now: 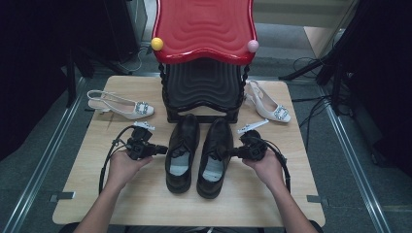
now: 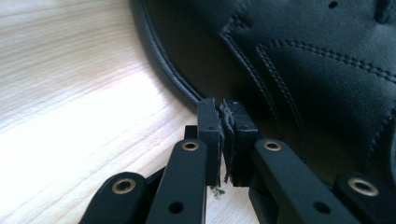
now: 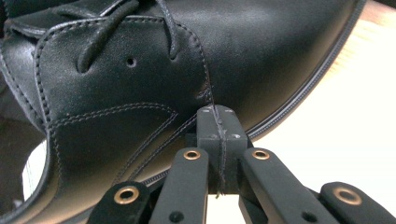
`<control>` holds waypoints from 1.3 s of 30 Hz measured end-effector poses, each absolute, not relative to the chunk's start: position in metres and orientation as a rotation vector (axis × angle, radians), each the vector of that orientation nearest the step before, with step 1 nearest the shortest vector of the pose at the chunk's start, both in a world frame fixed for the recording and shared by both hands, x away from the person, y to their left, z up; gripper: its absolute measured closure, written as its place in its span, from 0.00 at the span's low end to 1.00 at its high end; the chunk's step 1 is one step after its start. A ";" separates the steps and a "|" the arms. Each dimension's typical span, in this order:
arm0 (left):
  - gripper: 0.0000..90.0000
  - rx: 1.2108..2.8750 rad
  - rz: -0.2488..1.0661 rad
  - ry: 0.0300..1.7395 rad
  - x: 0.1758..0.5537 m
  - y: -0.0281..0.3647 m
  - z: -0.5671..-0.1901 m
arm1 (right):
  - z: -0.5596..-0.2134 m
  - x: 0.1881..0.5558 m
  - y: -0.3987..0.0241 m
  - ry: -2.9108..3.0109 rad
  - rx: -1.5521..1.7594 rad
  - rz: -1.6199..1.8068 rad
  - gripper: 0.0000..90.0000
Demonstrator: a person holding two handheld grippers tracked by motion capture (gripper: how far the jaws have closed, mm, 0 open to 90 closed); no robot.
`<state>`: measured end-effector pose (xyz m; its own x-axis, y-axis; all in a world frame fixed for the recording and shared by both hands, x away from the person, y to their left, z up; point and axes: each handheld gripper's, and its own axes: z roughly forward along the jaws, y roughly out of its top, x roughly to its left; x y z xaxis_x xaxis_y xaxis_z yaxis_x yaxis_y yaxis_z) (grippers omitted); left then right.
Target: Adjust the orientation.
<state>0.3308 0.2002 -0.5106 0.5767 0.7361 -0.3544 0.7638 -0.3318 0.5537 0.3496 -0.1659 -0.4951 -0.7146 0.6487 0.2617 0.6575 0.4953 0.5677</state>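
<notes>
While a person's hands came in from six o'clock in the high view, a pair of black lace-up shoes stood side by side at the middle of the wooden table [image 1: 97, 194], toes toward twelve o'clock. The left shoe [image 1: 182, 151] and the right shoe [image 1: 214, 156] touched or nearly touched along their inner edges. The left gripper [image 1: 163, 150] pointed at the left shoe from nine o'clock, the right gripper [image 1: 224, 153] at the right shoe from three o'clock.

That view alone took in the surroundings: a black stand [image 1: 203, 90] with a red wavy top at twelve o'clock just beyond the toes, a yellow ball [image 1: 157, 43] and a pink ball [image 1: 252, 46] at its front corners, one white buckled shoe [image 1: 121, 104] at ten o'clock and another [image 1: 268, 103] at two o'clock.

The left gripper view gave what the high view could not: the jaws clenched together with nothing between them, their worn pads [image 2: 229, 135] meeting at the shoe's welt [image 2: 177, 84], against matte black leather with double stitching. The right gripper view showed its jaws likewise pressed tight on nothing, tips against the other shoe's side just above the ribbed welt [image 3: 303, 93]; smooth, faintly glossy leather, black laces [image 3: 100, 39] and a small eyelet [image 3: 131, 61] showed there, with the pale insole at eight o'clock.
</notes>
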 end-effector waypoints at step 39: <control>0.99 2.215 -0.220 0.983 0.290 0.149 -0.508 | -0.490 0.360 -0.184 -2.663 -1.315 -1.136 0.96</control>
